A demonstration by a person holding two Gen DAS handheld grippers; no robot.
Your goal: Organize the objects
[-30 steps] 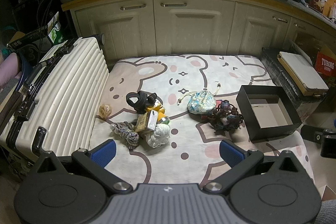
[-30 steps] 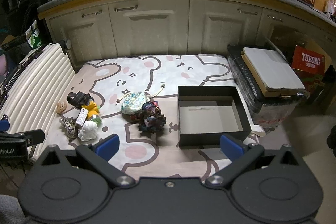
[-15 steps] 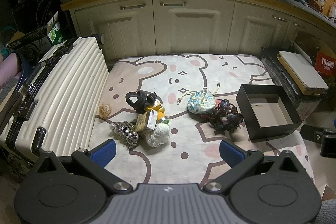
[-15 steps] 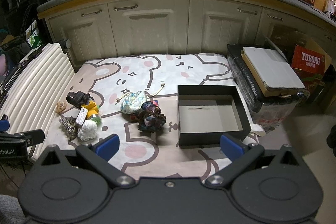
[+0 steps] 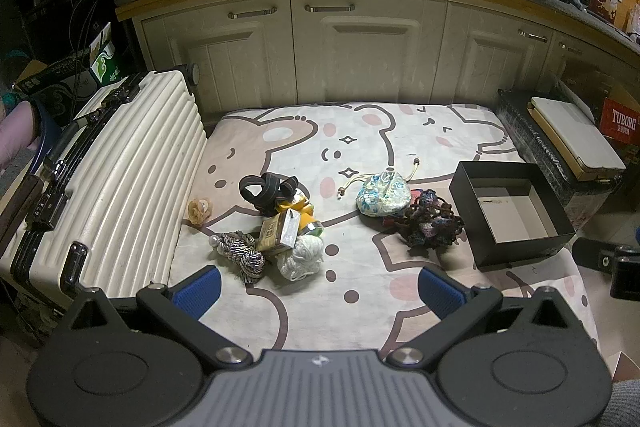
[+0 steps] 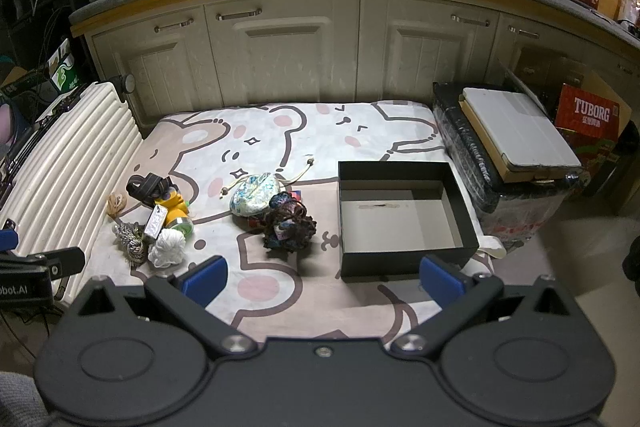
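Holding both grippers above the near edge of the mat [image 5: 360, 131], I see my left gripper [image 5: 319, 289] spread wide with nothing between its blue pads, and my right gripper [image 6: 323, 281] just as wide and empty. From the left view, the box [image 5: 466, 195] sits at 3 o'clock on the mat, open and bare inside. The pouch [image 5: 382, 195] lies near centre, with the dark yarn tangle [image 5: 432, 225] touching it at its 4 o'clock. At 9 o'clock sits a tight heap: black strap [image 5: 268, 187] at the far end, yellow item [image 5: 300, 205] under it, a small carton [image 5: 280, 231] leaning across, white yarn [image 5: 302, 257] nearest me, and striped cord [image 5: 242, 253] to its left. A tan rosette [image 5: 199, 210] lies apart, beside the suitcase [image 5: 120, 179]. In the right view the box [image 6: 466, 211] is dead ahead, just beyond my right pad
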